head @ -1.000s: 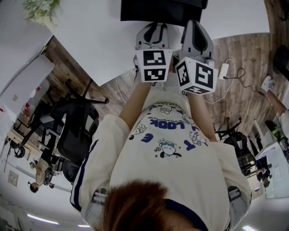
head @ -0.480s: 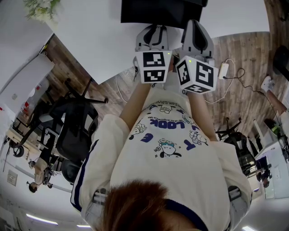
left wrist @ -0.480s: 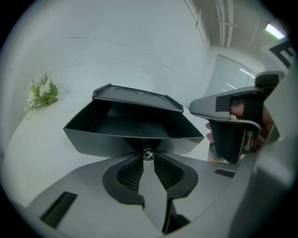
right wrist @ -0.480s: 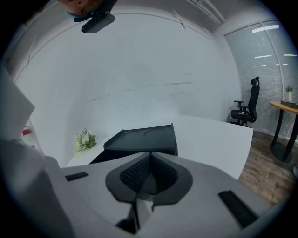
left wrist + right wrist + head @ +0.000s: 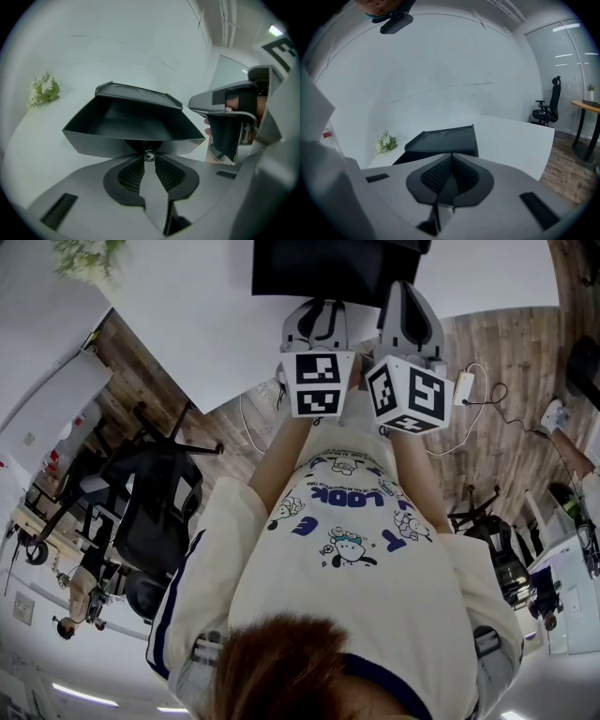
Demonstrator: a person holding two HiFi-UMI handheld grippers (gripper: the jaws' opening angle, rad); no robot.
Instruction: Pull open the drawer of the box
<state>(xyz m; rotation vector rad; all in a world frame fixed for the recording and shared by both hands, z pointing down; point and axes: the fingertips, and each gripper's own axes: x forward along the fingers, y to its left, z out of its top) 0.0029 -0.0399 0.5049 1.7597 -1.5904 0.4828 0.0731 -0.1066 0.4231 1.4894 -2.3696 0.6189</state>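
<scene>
The black box stands on the white table at the top of the head view. In the left gripper view its drawer stands pulled out, an empty dark tray under the box top. My left gripper is shut on the small silver knob at the middle of the drawer's front wall. My right gripper hovers just to the right, shut with nothing in it, facing the box. In the head view both grippers, left and right, sit side by side before the box.
A small green plant lies on the table left of the box. Behind the person stand a black office chair and cables on the wooden floor. Another chair and a desk are off to the right.
</scene>
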